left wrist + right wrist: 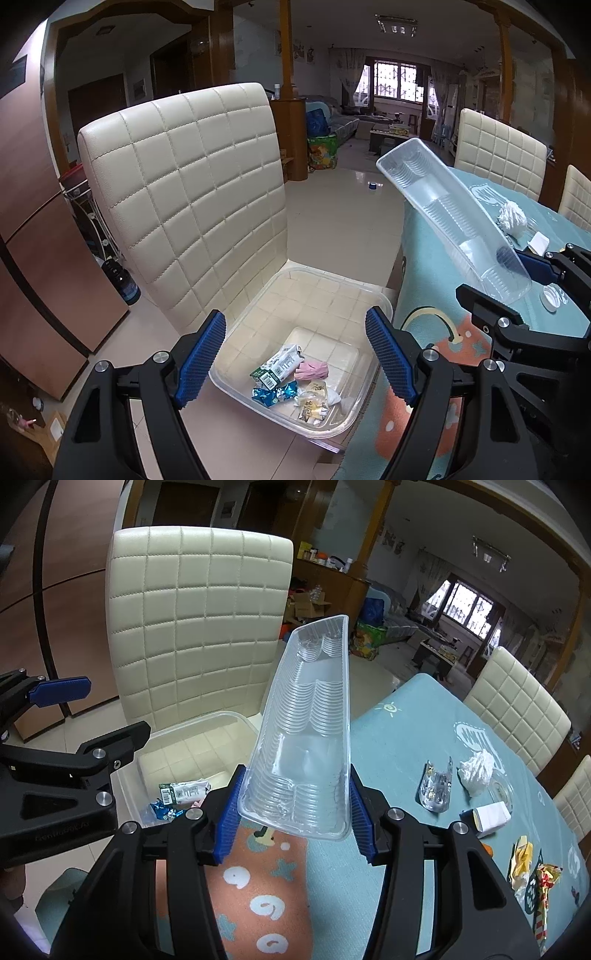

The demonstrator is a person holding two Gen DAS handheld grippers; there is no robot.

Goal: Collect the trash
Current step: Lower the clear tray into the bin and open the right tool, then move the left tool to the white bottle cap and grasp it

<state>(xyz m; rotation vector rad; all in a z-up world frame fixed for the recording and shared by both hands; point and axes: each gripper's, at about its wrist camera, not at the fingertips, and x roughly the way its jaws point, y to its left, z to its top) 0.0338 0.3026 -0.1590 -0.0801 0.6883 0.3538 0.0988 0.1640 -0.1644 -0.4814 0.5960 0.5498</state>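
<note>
A clear plastic bin (373,295) sits on the seat of a cream chair (184,177) and holds several wrappers, a small carton (280,365) and a pink scrap. My left gripper (295,354) is open and empty above the bin. My right gripper (293,812) is shut on the near end of a long clear plastic tray (306,723), held tilted up above the table edge; the tray also shows in the left wrist view (443,210). The bin shows at left in the right wrist view (207,720).
The table with a teal cartoon cloth (399,738) carries more trash: a clear blister pack (436,786), a crumpled tissue (476,771), a small white box (489,816) and foil wrappers (535,878). More cream chairs (517,709) stand behind the table.
</note>
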